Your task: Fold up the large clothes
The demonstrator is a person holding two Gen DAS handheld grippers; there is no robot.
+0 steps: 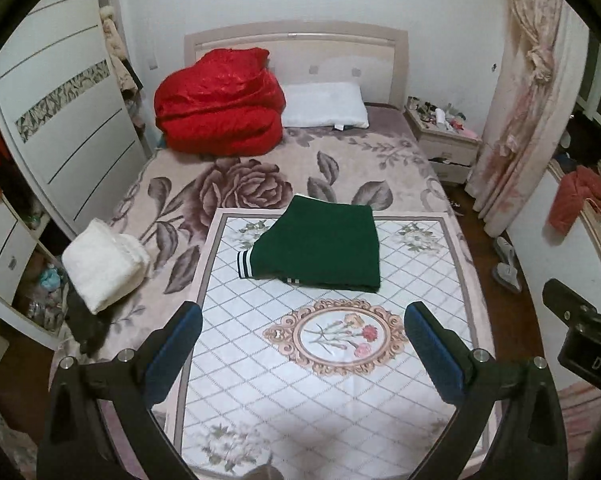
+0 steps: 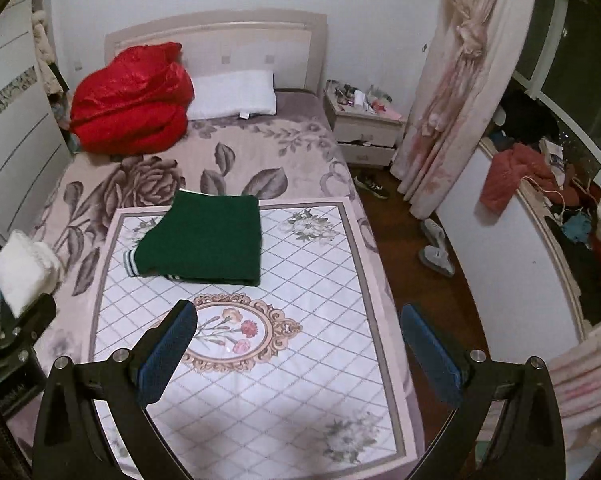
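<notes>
Two folded garments (image 1: pixel 320 244) (image 1: pixel 104 264) beyond empty, parted tongs (image 1: pixel 302 320).

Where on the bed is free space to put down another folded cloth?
The quilted mat is bare from the green garment down to its near edge, around the flower medallion. The rose blanket is also bare between garment and red duvet. Crowded: headboard end with white pillow, left edge with white towel.
</notes>
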